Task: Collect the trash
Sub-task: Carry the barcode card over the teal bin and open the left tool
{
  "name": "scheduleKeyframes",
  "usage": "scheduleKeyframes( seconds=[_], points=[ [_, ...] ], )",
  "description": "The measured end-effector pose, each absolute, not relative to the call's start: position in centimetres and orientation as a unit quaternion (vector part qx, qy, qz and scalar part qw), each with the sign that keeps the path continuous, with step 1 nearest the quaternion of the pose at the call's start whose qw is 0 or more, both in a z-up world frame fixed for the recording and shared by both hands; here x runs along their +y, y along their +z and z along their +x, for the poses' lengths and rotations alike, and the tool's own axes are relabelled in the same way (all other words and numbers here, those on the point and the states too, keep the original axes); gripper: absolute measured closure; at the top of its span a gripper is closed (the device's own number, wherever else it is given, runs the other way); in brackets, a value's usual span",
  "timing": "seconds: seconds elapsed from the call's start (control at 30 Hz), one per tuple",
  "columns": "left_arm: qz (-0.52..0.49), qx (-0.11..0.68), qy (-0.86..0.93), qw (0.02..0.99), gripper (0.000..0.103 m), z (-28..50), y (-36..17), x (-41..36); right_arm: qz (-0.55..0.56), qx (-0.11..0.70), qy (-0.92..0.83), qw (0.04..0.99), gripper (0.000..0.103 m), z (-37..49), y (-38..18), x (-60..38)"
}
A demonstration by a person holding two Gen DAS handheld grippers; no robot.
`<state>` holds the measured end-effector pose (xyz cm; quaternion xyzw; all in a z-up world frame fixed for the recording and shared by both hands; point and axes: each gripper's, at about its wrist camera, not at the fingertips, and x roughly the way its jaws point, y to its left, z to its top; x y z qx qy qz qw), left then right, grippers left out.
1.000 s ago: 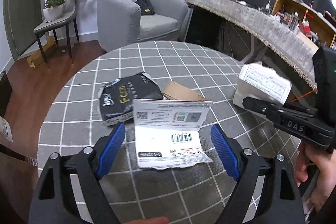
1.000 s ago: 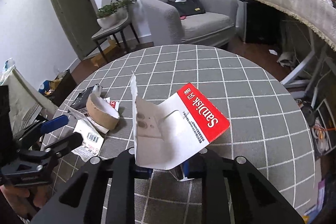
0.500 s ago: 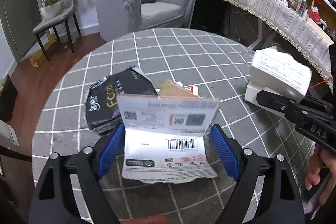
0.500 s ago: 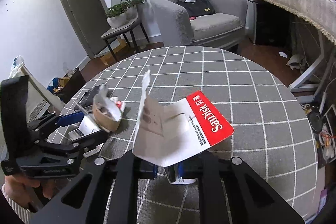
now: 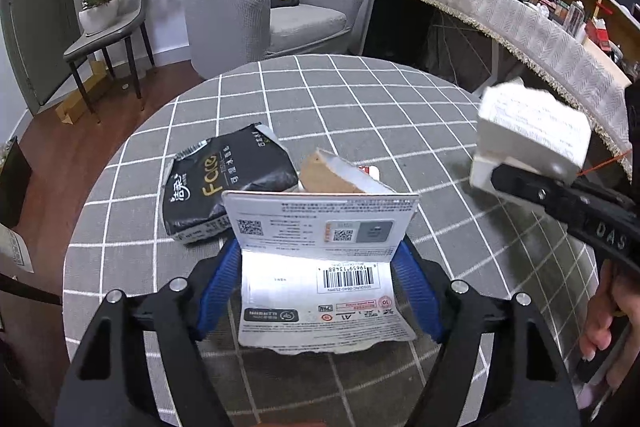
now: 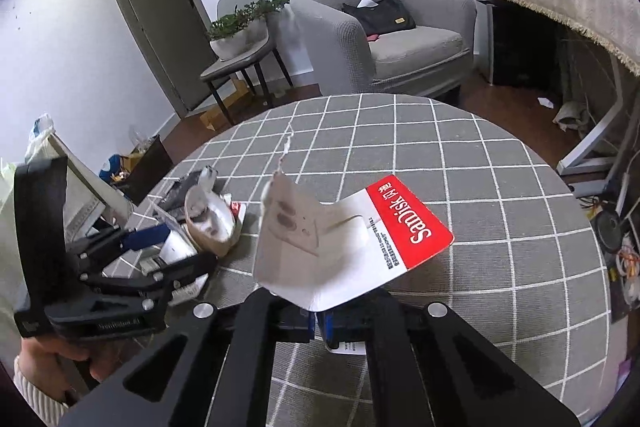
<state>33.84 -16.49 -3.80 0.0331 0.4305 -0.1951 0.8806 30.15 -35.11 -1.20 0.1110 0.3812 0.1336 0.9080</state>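
A folded white barcode card (image 5: 320,291) lies on the round table's grey checked cloth (image 5: 360,107). My left gripper (image 5: 320,283) straddles it and its jaws are closing; the blue pads (image 5: 222,287) touch the card's two side edges at the fold. Just beyond lie a black tissue packet (image 5: 228,183) and a brown cardboard scrap (image 5: 328,175). My right gripper (image 6: 318,321) is shut on the lower edge of a red-and-white SanDisk card (image 6: 360,239), held up off the cloth. From the left wrist view that card (image 5: 532,131) hangs at the right.
A grey armchair (image 5: 260,11) and a chair bearing a plant (image 5: 112,11) stand beyond the table. A long cloth-covered desk (image 5: 520,27) runs along the right. A person's hand (image 5: 604,327) grips the right tool. Bags and boxes sit on the floor at left (image 6: 136,163).
The right jaws have closed fully on the SanDisk card and tipped it up slightly. The left jaws have narrowed around the barcode card, which now fills more of the view.
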Motion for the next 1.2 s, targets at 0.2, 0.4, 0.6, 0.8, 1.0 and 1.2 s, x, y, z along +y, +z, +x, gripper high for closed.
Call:
scheduleKeyframes(
  seconds=[0.2, 0.4, 0.6, 0.8, 1.0, 1.2],
  points=[
    [0.040, 0.448, -0.201, 0.870, 0.025, 32.7, -3.2, -16.1, 0.127, 0.374, 0.141, 0.908, 0.100, 29.9, -0.6, -34.8],
    [0.029, 0.451, -0.228, 0.862, 0.025, 30.7, -2.0, -15.4, 0.132, 0.365, 0.145, 0.910, 0.100, 29.2, 0.3, -34.0],
    [0.014, 0.485, -0.224, 0.845, 0.026, 29.2, -3.2, -14.0, 0.129, 0.368, 0.141, 0.910, 0.100, 28.1, 0.5, -32.9],
    [0.018, 0.483, -0.231, 0.844, 0.026, 26.4, -2.1, -13.4, 0.123, 0.362, 0.136, 0.914, 0.100, 26.4, 1.0, -32.1],
    [-0.031, 0.508, -0.242, 0.826, 0.026, 24.1, -2.8, -12.2, 0.122, 0.350, 0.132, 0.920, 0.100, 24.1, 1.9, -31.3],
    [-0.093, 0.493, -0.299, 0.812, 0.026, 22.1, -2.2, -11.2, 0.119, 0.349, 0.130, 0.920, 0.100, 22.4, 1.9, -30.7]
  ],
)
